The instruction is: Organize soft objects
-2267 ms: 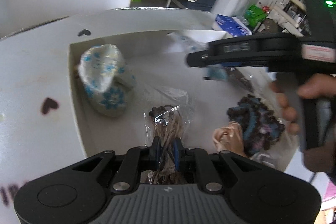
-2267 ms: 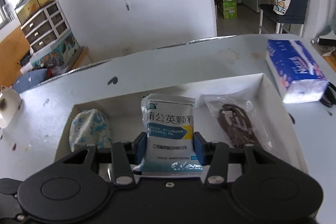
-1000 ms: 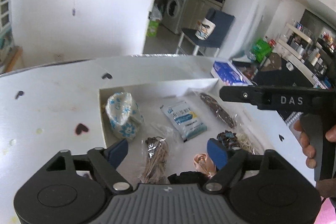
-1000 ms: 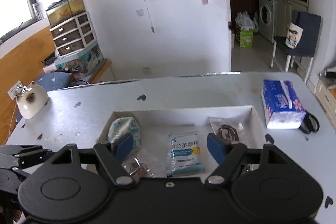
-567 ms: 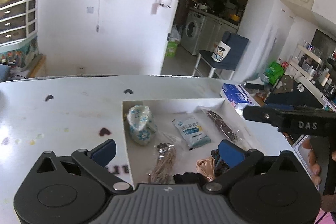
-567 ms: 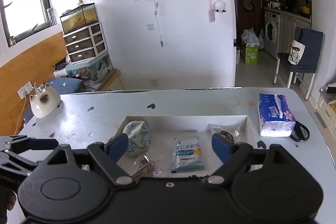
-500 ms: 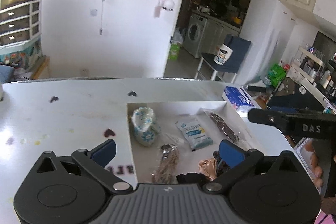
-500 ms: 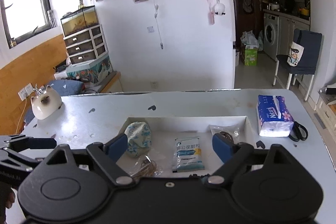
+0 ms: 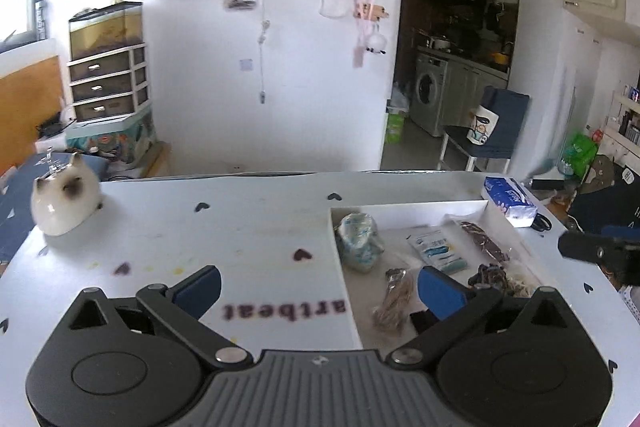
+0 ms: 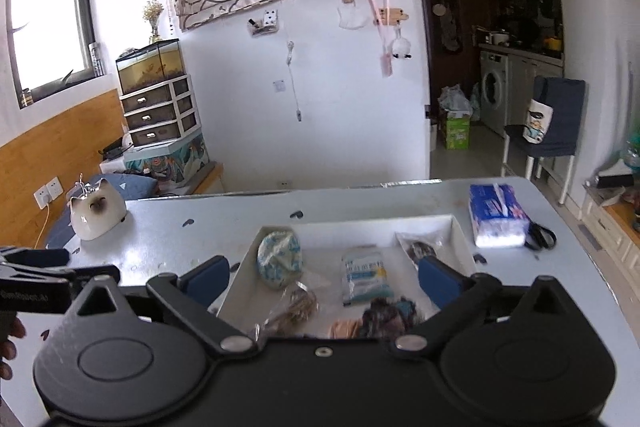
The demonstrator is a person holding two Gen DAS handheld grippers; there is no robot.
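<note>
A white shallow tray [image 9: 335, 251] [image 10: 458, 231] lies on the table and holds the soft items. In it are a blue-patterned cloth bundle [image 9: 359, 242] [image 10: 279, 257], a white and blue sachet [image 9: 438, 251] [image 10: 365, 277], a clear bag of brown strands [image 9: 393, 303] [image 10: 294, 309], a clear bag of dark cords [image 9: 483, 245] [image 10: 420, 247], a dark knitted scrunchie [image 9: 490, 277] [image 10: 388, 317] and a peach scrunchie [image 10: 344, 328]. My left gripper [image 9: 319, 287] is open and empty, held back above the table left of the tray. My right gripper [image 10: 324, 281] is open and empty, held back above the tray.
A white cat figurine [image 9: 64, 201] [image 10: 97, 213] stands at the table's far left. A blue tissue pack [image 9: 508, 195] [image 10: 497, 215] and black scissors [image 10: 540, 237] lie right of the tray. Dark heart marks and "artbeat" lettering [image 9: 284, 309] are on the tabletop.
Both grippers let go of their items, opened and pulled up and back from the tray. The sachet and the bag of strands now lie in the tray. The left view has swung leftward.
</note>
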